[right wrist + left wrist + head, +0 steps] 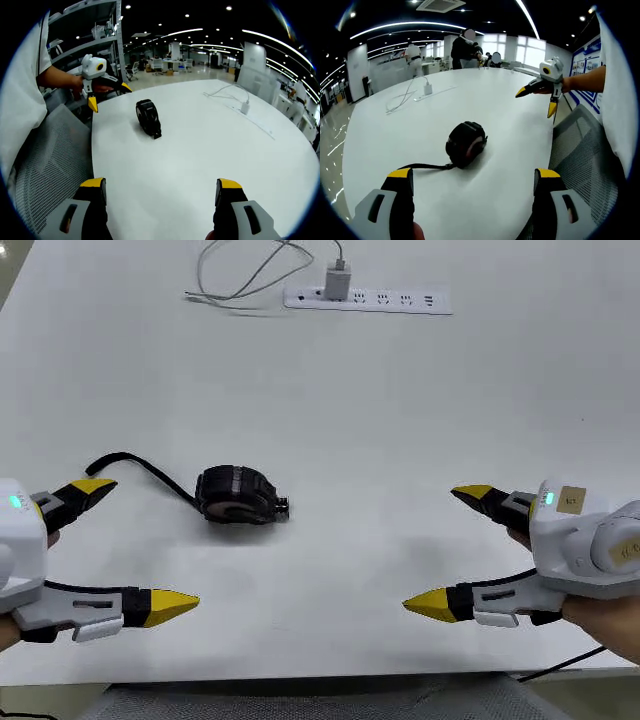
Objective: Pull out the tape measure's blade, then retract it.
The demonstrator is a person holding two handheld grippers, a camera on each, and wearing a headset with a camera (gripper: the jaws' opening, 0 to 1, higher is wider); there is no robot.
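Black tape measure (pixel 236 495) is lying on white table (pixel 400 410), blade in, nearer L gripper (pixel 152 541). L gripper and R gripper (pixel 430 549) are hovering w/ jaws wide apart, gripping nothing.

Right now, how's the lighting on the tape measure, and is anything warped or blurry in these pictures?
Head view: soft, even light, the tape measure sharp with a faint shadow beneath it on the white table. Left gripper view: fisheye bows the table edge; ceiling strip lights shine bright. Right gripper view: same bowing, tape measure in focus.
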